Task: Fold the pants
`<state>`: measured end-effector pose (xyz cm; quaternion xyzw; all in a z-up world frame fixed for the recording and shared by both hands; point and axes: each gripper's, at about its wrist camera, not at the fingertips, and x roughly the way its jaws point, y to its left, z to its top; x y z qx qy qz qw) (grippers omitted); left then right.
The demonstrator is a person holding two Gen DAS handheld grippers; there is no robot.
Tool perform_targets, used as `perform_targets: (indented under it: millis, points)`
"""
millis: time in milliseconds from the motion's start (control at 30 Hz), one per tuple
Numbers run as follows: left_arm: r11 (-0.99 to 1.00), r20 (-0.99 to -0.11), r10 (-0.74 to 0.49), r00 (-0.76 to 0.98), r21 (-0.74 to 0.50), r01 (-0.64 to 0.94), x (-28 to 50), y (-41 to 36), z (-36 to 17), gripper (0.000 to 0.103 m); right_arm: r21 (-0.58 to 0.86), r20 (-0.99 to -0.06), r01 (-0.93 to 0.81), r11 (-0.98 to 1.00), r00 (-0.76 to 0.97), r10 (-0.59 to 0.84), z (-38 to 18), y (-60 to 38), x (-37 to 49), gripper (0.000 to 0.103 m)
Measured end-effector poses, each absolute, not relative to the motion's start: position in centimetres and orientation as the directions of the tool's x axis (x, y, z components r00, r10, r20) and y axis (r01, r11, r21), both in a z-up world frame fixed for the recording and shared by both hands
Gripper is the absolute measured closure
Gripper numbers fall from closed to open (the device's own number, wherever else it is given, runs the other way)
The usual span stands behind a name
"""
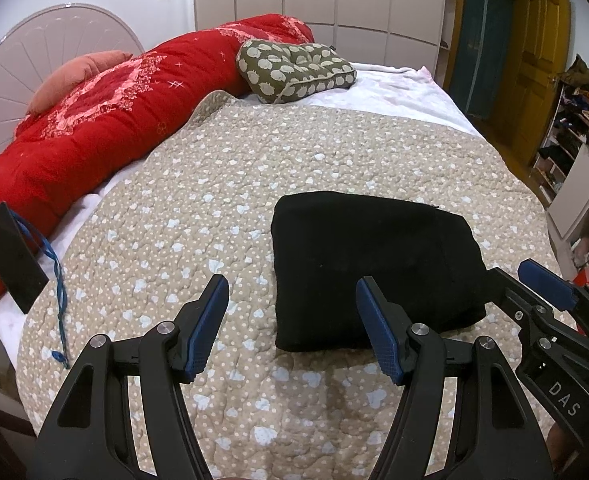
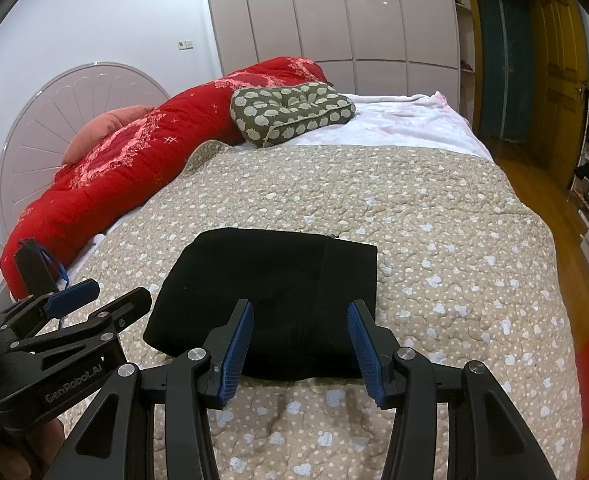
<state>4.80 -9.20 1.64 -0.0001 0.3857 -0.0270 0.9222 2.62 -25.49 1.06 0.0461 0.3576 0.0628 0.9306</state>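
- The beige quilted bedspread with pale heart shapes point(image 1: 254, 184) fills the middle of both views. It is soft and puckered, so a low pass with either tool could catch the quilt instead of the garment and ruck up the surface under the stack.
- The black pants, folded into a thick soft rectangle point(image 1: 370, 264), lie on that bedspread right of centre in the left wrist view and at lower centre in the right wrist view point(image 2: 270, 292). The fold looks finished or nearly so — the main hazard now, I judge, is undoing it. A nudge at the near edge could slide the top layer off the lower ones.
- The left gripper point(image 1: 292, 330) sits at the bottom of its frame with both blue pads spread wide and nothing between them; its right-hand pad overlaps the near left corner of the pants in the picture, though contact cannot be confirmed. Closing here would pinch that corner and drag it open.
- The right gripper point(image 2: 300, 346) is likewise spread and empty, straddling the near edge of the pants — lifting carelessly could snag the fleecy cloth.
- The black flat card with a blue cord point(image 1: 12, 254) lies at the far left, well apart, and poses little risk.
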Motion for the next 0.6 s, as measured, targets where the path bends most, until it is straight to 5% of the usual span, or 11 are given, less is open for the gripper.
perform_targets:
  millis: [600]
  points:
    - [0.999, -0.724, -0.049, 0.688, -0.022, 0.047, 5.40, -9.06, 0.86, 0.037, 0.131, -0.673, -0.085, 0.988, 0.723, 0.152, 0.44, -25.23, 3.25, 0.056]
